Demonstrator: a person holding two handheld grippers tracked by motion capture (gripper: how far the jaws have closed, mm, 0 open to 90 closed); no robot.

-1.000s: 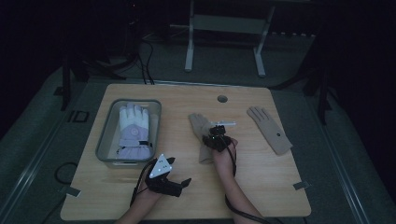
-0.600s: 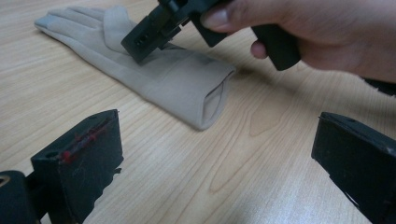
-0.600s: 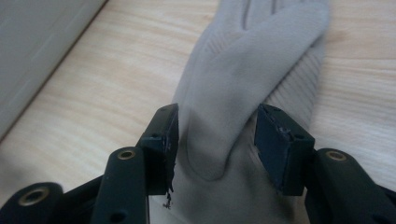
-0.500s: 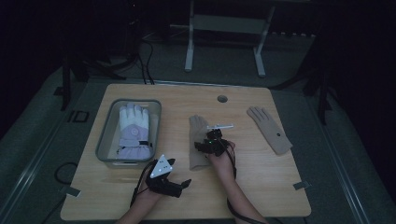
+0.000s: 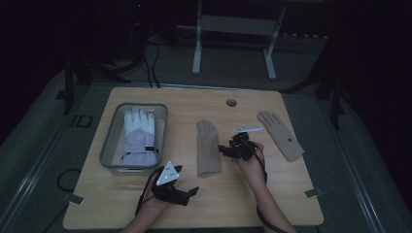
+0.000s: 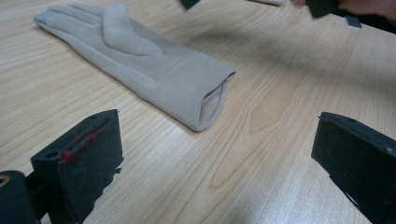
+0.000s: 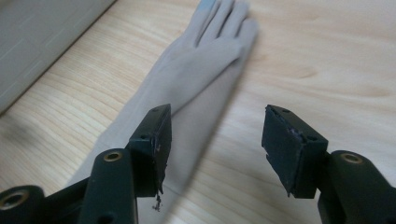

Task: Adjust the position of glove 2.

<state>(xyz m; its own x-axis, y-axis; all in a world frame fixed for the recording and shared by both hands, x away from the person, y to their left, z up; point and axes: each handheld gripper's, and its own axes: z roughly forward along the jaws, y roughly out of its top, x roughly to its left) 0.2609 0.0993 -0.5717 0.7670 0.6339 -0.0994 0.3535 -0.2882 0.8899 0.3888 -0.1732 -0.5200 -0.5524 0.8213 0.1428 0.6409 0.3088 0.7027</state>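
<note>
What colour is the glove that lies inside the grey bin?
White with a pale lilac cuff; the high view shows it best.

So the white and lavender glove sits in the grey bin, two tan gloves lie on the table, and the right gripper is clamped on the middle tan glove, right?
Not clamped. The right gripper view shows the right gripper open above the middle tan glove, its jaws having just been opening, nothing between them. The rest holds: white and lavender glove in the grey bin, the other tan glove on the table.

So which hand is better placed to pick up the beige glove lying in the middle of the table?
Probably the right. The right tongs hover open beside that beige glove, having just been opening with nothing between them. The left tongs sit open nearer the table's front edge, facing its cuff from farther off.
</note>
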